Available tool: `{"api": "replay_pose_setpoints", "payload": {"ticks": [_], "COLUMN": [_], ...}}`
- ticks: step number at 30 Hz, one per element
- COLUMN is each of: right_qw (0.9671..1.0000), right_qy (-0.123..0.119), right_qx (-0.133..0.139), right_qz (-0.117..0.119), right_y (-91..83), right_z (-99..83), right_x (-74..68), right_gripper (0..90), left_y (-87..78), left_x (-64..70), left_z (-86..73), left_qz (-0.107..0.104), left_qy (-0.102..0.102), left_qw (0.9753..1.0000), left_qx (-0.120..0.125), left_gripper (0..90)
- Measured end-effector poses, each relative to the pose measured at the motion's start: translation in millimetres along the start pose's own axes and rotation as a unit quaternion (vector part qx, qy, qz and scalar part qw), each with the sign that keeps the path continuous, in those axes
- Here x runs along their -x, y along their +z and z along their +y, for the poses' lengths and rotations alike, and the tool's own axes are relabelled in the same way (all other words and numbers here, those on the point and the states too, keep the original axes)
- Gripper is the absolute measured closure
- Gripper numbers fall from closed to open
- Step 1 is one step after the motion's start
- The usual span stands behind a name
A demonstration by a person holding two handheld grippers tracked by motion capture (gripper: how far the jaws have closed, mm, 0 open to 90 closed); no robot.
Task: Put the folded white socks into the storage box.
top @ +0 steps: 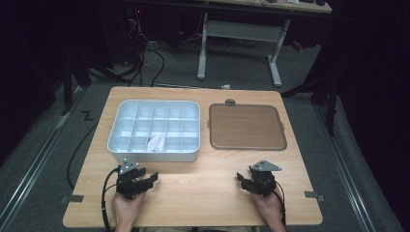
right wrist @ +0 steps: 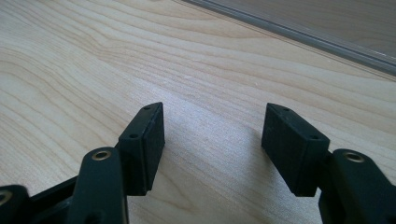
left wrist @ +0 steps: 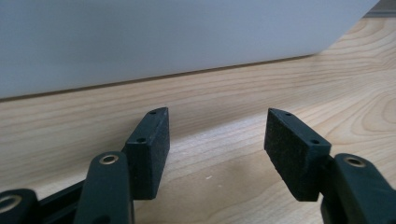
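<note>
With both the left gripper [top: 145,180] and right gripper [top: 245,182] resting jaws apart and empty on the table [top: 203,193], nothing seems started, and the left must likely reach into the divided box [top: 121,147] just ahead for the white piece [top: 155,143].

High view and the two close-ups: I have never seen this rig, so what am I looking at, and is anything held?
A person sits at a wooden table with a hand-held two-jaw tool in each hand: the left tool and the right tool. The high view looks down from above. Each close-up comes from a camera riding on one tool, looking along its black jaws. On the table lie a grey compartment tray with a white crumpled item in one compartment, and a brown lid beside it. Both tools stand open and hold nothing.
</note>
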State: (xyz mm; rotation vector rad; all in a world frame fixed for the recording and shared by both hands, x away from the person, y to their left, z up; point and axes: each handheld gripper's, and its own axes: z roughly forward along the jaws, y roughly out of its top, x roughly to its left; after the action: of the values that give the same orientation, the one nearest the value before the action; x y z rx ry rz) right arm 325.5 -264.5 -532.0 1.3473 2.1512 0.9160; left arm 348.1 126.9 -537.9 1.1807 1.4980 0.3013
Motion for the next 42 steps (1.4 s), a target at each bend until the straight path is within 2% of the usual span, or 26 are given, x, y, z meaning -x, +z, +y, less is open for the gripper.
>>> {"api": "replay_pose_setpoints", "payload": {"ticks": [5, 7, 8, 11, 15, 17, 22, 27, 31, 35, 42], "right_qw": [1.0000, 1.0000, 1.0000, 1.0000, 1.0000, 1.0000, 1.0000, 1.0000, 1.0000, 1.0000, 1.0000], "right_qy": [0.000, 0.000, 0.000, 0.000, 0.000, 0.000, 0.000, -0.003, -0.004, -0.004, -0.004], "right_qx": [0.000, 0.000, 0.000, 0.000, 0.000, 0.000, 0.000, 0.000, 0.000, 0.000, -0.001], "right_qz": [0.000, 0.000, 0.000, 0.000, 0.000, 0.000, 0.000, 0.002, 0.002, 0.002, 0.002], "right_y": [0.0, 0.0, 0.0, 0.0, 0.0, 0.0, 0.0, 0.1, 0.1, 0.1, 0.1], "right_z": [0.0, 0.0, 0.0, 0.0, 0.0, 0.0, 0.0, 0.0, 0.0, 0.0, 0.0], "right_x": [0.0, 0.0, 0.0, 0.0, 0.0, 0.0, -0.1, -0.1, 0.0, 0.0, -0.1], "right_gripper": [39.6, 39.6, 39.6, 39.6, 39.5, 39.5, 39.3, 38.5, 38.5, 38.4, 38.2], "left_y": [3.8, 4.9, 6.6, 8.2, 10.8, 11.1, 13.1, 12.9, 13.2, 14.9, 14.9], "left_x": [1.5, 2.5, 3.2, 4.0, 6.2, 6.6, 9.6, 9.2, 9.6, 12.9, 12.9], "left_z": [-1.7, -2.2, -3.3, -3.9, -6.7, -7.3, -12.0, -11.5, -12.5, -17.4, -17.3], "left_qz": [0.004, 0.005, 0.006, 0.008, 0.014, 0.013, 0.011, 0.008, 0.008, 0.016, 0.014], "left_qy": [0.017, 0.017, 0.028, 0.035, 0.056, 0.058, 0.086, 0.084, 0.090, 0.117, 0.115], "left_qw": [0.9998, 0.9998, 0.9995, 0.9993, 0.9983, 0.9982, 0.9962, 0.9964, 0.9959, 0.9930, 0.9933], "left_qx": [0.006, 0.009, 0.009, 0.009, 0.011, 0.012, 0.007, 0.005, 0.005, 0.003, 0.001], "left_gripper": [40.9, 40.9, 40.8, 40.4, 40.1, 39.8, 35.6, 34.6, 34.1, 32.6, 31.2]}}
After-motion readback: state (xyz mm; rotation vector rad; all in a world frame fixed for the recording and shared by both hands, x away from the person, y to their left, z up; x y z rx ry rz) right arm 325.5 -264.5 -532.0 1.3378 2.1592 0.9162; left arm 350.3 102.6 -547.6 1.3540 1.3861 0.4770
